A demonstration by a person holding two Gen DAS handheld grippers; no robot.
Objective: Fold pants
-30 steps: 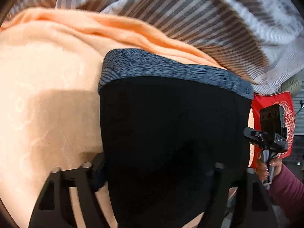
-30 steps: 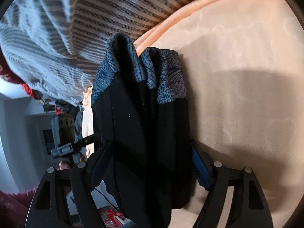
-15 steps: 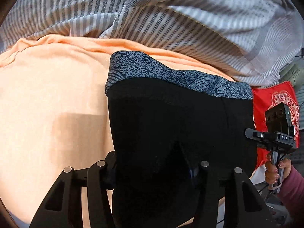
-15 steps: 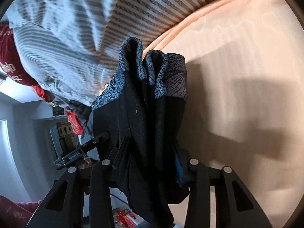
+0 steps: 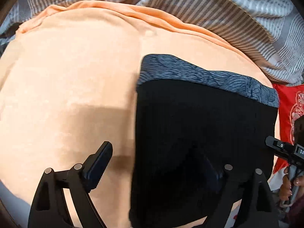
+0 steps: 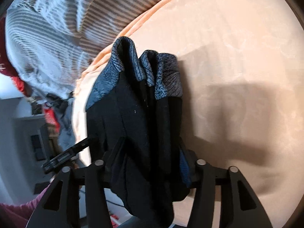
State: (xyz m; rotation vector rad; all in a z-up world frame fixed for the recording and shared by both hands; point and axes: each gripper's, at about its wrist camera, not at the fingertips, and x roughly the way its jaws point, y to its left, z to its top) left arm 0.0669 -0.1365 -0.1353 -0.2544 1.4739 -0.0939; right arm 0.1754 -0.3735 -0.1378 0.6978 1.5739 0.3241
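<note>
Black pants (image 5: 199, 123) with a grey patterned waistband (image 5: 199, 76) lie folded on the orange sheet (image 5: 66, 76). My left gripper (image 5: 155, 152) hangs over their left edge with its jaws opening. Its left finger (image 5: 100, 161) is clear over bare sheet, and the right one is lost in the dark cloth. In the right wrist view the pants (image 6: 133, 114) are bunched in thick folds between the fingers of my right gripper (image 6: 152, 144). Those jaws are opening too, the cloth loose between them and the blue right pad (image 6: 185, 163) showing beside it.
A grey striped duvet (image 5: 228, 9) is heaped along the far side of the sheet. A red patterned cushion (image 5: 292, 104) lies past the pants on the right. The other gripper's body (image 5: 281, 148) and a hand (image 5: 290, 186) show at the right edge. Room furniture (image 6: 34, 133) stands beyond the bed edge.
Both grippers squeezed the pants half a second ago and have since widened. The left gripper has slid left, its left finger now off the cloth. Both views have pulled back and up.
</note>
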